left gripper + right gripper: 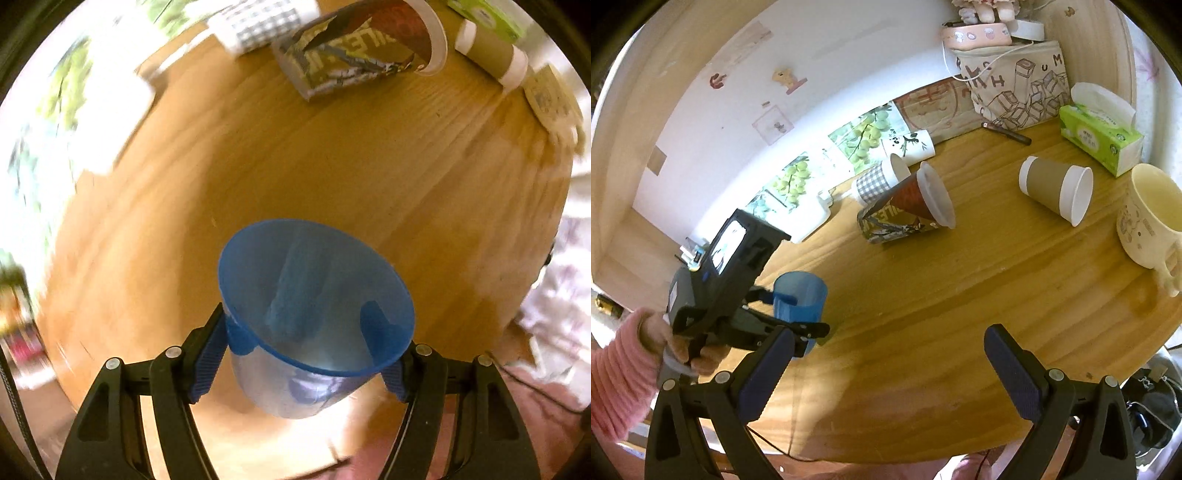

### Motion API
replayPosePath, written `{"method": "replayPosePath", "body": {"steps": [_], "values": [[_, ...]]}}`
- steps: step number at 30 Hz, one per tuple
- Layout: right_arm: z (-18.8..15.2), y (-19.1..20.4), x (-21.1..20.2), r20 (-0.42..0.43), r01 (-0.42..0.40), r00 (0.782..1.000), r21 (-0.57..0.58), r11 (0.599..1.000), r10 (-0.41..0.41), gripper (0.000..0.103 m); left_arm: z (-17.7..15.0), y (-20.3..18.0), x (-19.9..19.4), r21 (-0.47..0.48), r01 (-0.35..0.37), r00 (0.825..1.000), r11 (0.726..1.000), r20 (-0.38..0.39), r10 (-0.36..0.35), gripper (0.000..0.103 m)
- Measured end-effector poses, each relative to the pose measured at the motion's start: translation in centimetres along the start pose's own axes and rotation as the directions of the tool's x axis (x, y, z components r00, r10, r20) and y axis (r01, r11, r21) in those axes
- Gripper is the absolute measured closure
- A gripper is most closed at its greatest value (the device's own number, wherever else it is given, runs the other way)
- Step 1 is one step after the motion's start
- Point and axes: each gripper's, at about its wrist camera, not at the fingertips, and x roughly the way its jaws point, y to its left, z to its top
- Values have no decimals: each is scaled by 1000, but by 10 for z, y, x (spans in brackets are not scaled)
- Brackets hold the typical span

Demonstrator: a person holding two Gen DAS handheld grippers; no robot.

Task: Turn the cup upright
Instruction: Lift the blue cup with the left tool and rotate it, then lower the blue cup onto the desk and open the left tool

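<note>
Left wrist view shows your left gripper (pixel 314 350) clamped on the blue cup (pixel 314 306), one blue pad (pixel 208 360) pressed to the cup's wall at 9 o'clock and the other at 3 o'clock. The cup's open mouth faces the camera, tilted up toward 12 o'clock, and its base points down at the wooden table (pixel 332 155). Whether the base touches the table you cannot tell from here.

From the right wrist view, the same cup (pixel 799 299) sits at 9 o'clock, mouth up, held in your left gripper (pixel 783 310) close over the table (pixel 960 295). Your right gripper (pixel 890 373) hangs with its jaws spread wide and nothing between them.

Across the table, a patterned paper cup (pixel 905 210) lies on its side at 12 o'clock, a checked cup (pixel 879 179) just behind it. A brown-sleeved cup (pixel 1056 192) lies at 2 o'clock, a cream mug (pixel 1145 218) stands at 3 o'clock, and a green tissue box (pixel 1100 136) sits behind them.
</note>
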Motion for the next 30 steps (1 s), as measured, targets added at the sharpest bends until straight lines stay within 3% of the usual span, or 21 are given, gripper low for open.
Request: {"method": "replayPosePath", "body": {"steps": [4,8,14,16,21,25,30], "values": [[-3,-2,-5,-19,-13,1000,-32,999,12,0,-11,6,9,-155,53,998,987,-19,-56,28],[-5,-4,-8,-38,-28,999,-55,998,26,0,-24,13,19,-303,122,990,945,-27,-136,28],[-6,-7,-9,-69,-54,996,-79,995,48,0,-48,6,23,-461,225,970,858,26,-240,28],[-7,-7,-8,-84,-58,995,-93,994,50,0,-72,7,30,-509,259,962,821,59,-267,28],[-7,-10,-5,-116,-65,992,-115,991,52,0,-115,4,24,-585,339,936,737,130,-327,28],[-5,-15,-4,-133,-72,989,-115,991,56,0,-135,-5,25,-608,354,931,710,154,-332,28],[-4,-21,-1,-156,-74,986,-118,990,55,0,-131,-9,14,-623,360,929,694,168,-331,28]]}}
